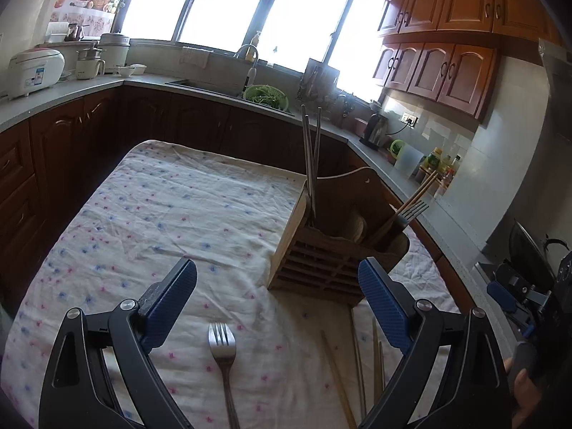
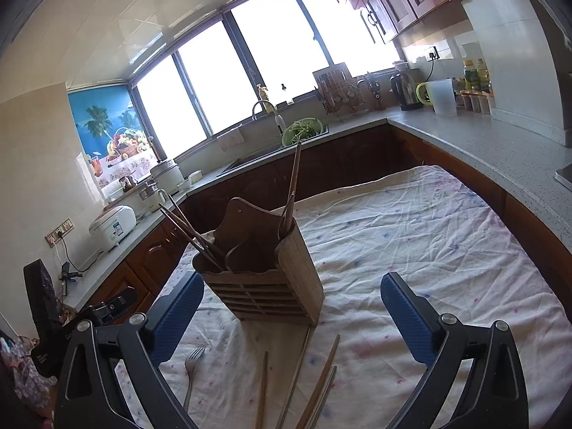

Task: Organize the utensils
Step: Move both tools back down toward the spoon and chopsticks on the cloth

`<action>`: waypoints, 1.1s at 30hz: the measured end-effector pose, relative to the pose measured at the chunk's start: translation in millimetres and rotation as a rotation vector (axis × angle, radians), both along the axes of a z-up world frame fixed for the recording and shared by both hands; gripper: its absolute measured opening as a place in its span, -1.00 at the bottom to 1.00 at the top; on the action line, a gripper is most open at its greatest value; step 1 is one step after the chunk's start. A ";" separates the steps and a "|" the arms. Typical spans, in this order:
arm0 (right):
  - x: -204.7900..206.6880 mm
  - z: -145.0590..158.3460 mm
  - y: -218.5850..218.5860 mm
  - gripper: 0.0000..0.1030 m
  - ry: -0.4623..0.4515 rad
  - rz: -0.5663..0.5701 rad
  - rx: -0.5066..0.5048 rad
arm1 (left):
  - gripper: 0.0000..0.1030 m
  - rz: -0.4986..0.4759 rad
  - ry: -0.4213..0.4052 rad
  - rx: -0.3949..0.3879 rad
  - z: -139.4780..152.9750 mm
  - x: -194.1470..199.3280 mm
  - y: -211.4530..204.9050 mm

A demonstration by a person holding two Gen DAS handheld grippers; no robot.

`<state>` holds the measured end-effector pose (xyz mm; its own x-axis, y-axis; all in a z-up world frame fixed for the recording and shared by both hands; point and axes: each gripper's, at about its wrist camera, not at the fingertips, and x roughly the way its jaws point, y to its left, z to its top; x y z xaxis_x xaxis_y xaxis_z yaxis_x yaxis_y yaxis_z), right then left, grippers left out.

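Main risk as we see it: the wooden caddy (image 1: pixel 336 250) stands upright but looks light, and it's already carrying tall sticks. Metal chopsticks (image 1: pixel 310 164) rise from its left compartment in the left wrist view; wooden chopsticks and a fork head (image 1: pixel 414 211) lean out of the right one. If we bump those tops w/ an arm or a finger while feeding in the next piece, the caddy could tip or skid on the wrinkled floral cloth (image 1: pixel 161 214) covering the desk. The cloth itself is a 2nd hazard — a finger scraping low for a flat utensil may snag a fold and drag everything along.

The loose pieces lie near us, in front of the caddy: a metal fork (image 1: pixel 222 343) flat on the cloth, tines toward the caddy, and to its right several chopsticks (image 2: pixel 314 379), wood and metal, fanned and partly crossing. They're thin and close together, so pinching one may lift two or roll a neighbour off; which ones actually touch we can't tell.

Left hand-held gripper (image 1: pixel 277 300): jaws spread wide, nothing between the pads, hovering above the cloth w/ the fork just below and between the fingers, not touched. Right hand-held gripper (image 2: pixel 292 316): also spread wide and empty — the caddy's near base shows in the gap between its fingers, the loose chopsticks lie below, no contact visible.
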<state>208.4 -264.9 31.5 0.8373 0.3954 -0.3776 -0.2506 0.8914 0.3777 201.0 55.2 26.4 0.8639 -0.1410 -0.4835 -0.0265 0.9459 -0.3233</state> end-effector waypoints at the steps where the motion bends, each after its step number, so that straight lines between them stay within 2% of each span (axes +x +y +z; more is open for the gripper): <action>1: -6.3 0.3 -2.1 0.95 -0.002 -0.003 -0.001 | 0.82 -0.003 0.007 0.004 -0.8 -4.1 -1.8; 6: -42.4 -2.4 -15.2 0.95 -0.013 -0.032 -0.019 | 0.82 -0.037 0.032 0.011 -6.3 -23.9 -10.7; 18: -105.2 -20.2 -42.2 0.95 0.021 -0.097 -0.044 | 0.82 -0.095 0.089 0.027 -25.1 -62.6 -34.1; 33: -136.9 -68.4 -55.3 0.95 0.128 -0.115 -0.060 | 0.82 -0.113 0.156 0.050 -49.0 -78.4 -43.2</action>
